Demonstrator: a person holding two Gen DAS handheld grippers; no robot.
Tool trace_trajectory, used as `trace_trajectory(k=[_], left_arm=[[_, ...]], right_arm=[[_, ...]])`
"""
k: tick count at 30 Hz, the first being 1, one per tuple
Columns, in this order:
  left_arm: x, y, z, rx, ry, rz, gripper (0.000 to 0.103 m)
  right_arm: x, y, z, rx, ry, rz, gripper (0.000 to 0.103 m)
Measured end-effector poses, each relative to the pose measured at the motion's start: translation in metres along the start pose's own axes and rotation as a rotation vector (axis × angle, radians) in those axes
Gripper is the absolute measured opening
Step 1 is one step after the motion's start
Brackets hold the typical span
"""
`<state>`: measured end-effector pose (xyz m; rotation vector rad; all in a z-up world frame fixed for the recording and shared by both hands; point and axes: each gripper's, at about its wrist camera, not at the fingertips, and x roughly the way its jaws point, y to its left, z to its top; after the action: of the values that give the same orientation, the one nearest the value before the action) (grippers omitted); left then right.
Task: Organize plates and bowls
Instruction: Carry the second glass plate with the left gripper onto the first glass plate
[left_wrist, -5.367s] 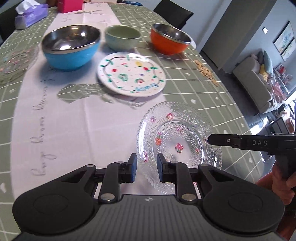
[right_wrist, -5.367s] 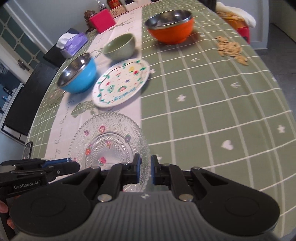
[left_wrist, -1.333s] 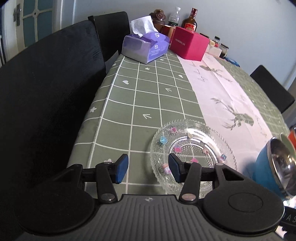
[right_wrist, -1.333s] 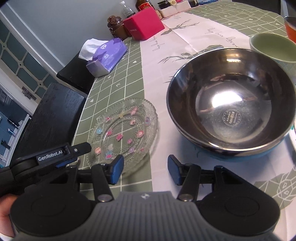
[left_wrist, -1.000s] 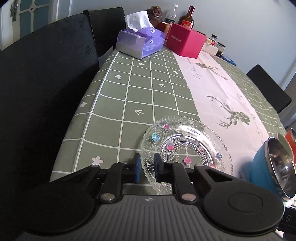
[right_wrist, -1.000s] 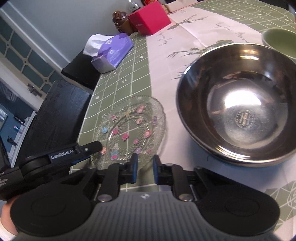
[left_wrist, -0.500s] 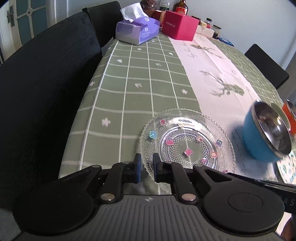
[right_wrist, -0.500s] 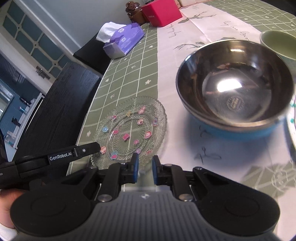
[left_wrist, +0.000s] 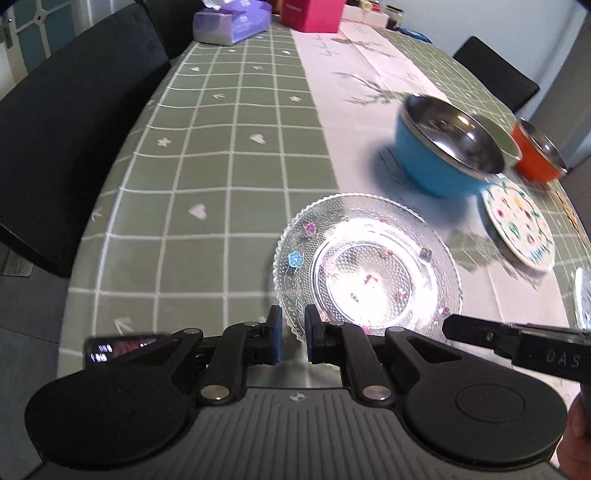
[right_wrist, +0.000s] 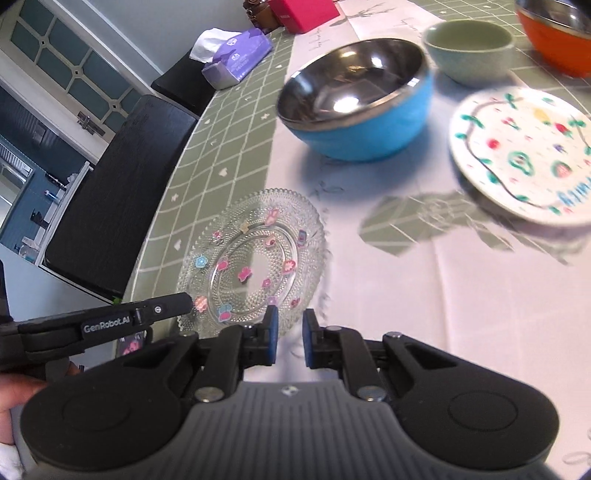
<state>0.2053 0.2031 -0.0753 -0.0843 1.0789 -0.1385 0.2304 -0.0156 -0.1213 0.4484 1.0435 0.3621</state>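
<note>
Both tools, left tool (left_wrist: 293, 334) and right tool (right_wrist: 288, 338), pinch the near rim of the glass plate (left_wrist: 367, 262) just above the tabletop (left_wrist: 229, 147); it looks stiff, slippery, breakable, best held by opposite rim edges.

The desk's cloth (left_wrist: 207, 173) is showing green with a white grid, hearts and arrows; a pale pink runner (left_wrist: 354, 92) is carrying grey sprigs. The glass plate (left_wrist: 369, 273) is glinting clear, beaded, dotted with pink and blue flowers. The white plate (right_wrist: 524, 155) is wearing green loops and red spots. The bowls are gleaming blue (right_wrist: 362, 129), pale green (right_wrist: 469, 48) and orange (right_wrist: 554, 33). The tissue box (right_wrist: 236, 55) is looking purple.
</note>
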Motion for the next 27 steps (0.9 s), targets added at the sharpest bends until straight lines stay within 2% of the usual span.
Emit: trace_trajectory(k=[5,7,8,10,11,13,15,18,21,22,23,24,27], left_arm=[[-0.003,-0.01,-0.006,0.024,0.017,-0.005,0.014],[-0.002,-0.011,-0.006,0.034,0.018,-0.009,0.017],[-0.001,-0.01,-0.005,0.036,0.015,-0.013,0.018],[0.0,-0.01,-0.004,0.06,-0.007,-0.02,0.03],[0.001,-0.009,-0.004,0.067,-0.028,-0.02,0.033],[0.001,-0.005,-0.001,0.057,-0.068,-0.012,0.046],[0.005,0.0,0.004,0.038,-0.089,-0.028,0.047],[0.015,0.006,0.01,0.005,-0.081,-0.072,0.047],[0.022,0.007,0.009,0.014,-0.088,-0.091,0.047],[0.022,0.006,0.008,0.022,-0.093,-0.097,0.046],[0.023,0.006,0.008,0.029,-0.097,-0.103,0.044],[0.023,0.005,0.007,0.035,-0.099,-0.114,0.04],[0.023,0.001,0.007,0.052,-0.098,-0.093,0.039]], right_arm=[[-0.009,-0.008,-0.005,-0.002,-0.001,-0.006,0.01],[-0.008,-0.007,-0.004,-0.02,-0.001,-0.006,0.01],[-0.008,-0.006,-0.004,-0.033,-0.002,-0.002,0.014],[-0.01,-0.004,-0.004,-0.058,-0.02,-0.001,0.018],[-0.012,-0.004,-0.003,-0.073,-0.033,-0.009,0.028],[-0.011,-0.004,0.0,-0.093,-0.045,-0.011,0.04],[-0.008,-0.007,0.005,-0.094,-0.04,-0.013,0.04],[-0.001,-0.013,0.009,-0.073,-0.031,0.005,0.04],[0.003,-0.016,0.01,-0.072,-0.039,0.023,0.039],[0.004,-0.016,0.01,-0.075,-0.04,0.03,0.037],[0.005,-0.017,0.011,-0.072,-0.035,0.038,0.031],[0.005,-0.017,0.01,-0.067,-0.038,0.041,0.03],[0.006,-0.018,0.011,-0.071,-0.047,0.036,0.024]])
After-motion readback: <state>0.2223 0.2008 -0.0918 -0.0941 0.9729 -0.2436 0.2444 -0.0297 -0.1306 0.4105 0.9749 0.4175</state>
